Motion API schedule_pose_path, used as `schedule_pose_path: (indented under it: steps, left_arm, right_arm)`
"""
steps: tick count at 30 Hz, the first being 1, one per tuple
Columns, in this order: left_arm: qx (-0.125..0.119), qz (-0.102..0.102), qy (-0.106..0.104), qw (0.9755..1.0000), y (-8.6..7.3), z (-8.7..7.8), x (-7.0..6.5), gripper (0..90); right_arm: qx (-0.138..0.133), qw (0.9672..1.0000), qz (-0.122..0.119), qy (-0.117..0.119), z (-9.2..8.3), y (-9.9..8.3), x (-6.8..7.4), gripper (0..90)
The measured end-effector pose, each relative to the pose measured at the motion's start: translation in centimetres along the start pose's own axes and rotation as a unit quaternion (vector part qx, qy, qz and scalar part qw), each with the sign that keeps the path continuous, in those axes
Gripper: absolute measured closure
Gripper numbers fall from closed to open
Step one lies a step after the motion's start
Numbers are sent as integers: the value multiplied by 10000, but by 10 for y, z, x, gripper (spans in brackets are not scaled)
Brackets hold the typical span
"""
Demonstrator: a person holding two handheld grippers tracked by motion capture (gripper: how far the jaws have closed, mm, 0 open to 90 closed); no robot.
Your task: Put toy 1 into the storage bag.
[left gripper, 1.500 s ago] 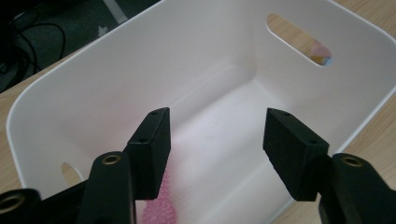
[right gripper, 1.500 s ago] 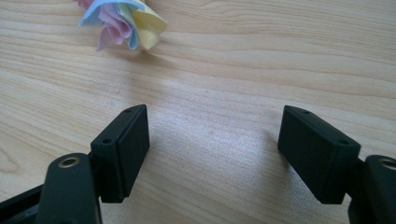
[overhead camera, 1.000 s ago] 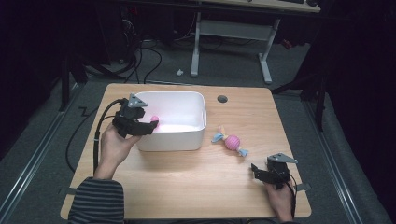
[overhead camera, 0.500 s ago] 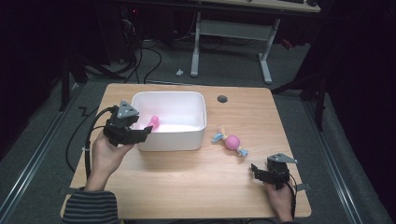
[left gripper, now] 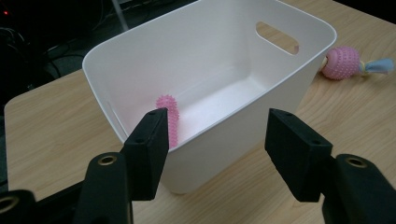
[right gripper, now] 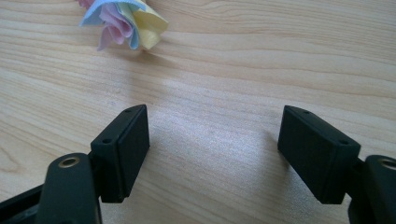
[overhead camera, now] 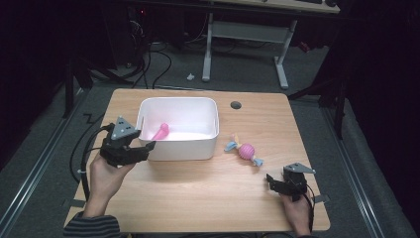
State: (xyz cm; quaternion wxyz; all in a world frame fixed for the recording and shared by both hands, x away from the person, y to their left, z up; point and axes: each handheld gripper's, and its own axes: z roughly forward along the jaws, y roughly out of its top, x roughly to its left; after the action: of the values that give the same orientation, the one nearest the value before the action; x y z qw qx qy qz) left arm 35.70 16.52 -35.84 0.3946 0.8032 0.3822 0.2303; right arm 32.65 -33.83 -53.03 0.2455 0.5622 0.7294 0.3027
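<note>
Here, plain white bin (overhead camera: 178, 148), pink spiky toy (left gripper: 169, 116) inside, unmarked.

No text, label, brand, number or sign can be read on anything here.
</note>
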Motion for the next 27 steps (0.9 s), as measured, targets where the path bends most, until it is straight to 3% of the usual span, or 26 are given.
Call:
schedule_pose_path:
  steps: [9,17,27]
  left_arm:
    - [-148,-81,47,9998,-20,-1,-3,404]
    - [-251,-412,69,9988,-42,3,1,404]
    - [-279,-646,109,9975,-59,9,2,404]
  right_arm:
    - [4,10000,0,4,0,0,0,251]
    - [4,10000,-1,3,0,0,0,251]
    - [5,10000,5,3,0,0,0,251]
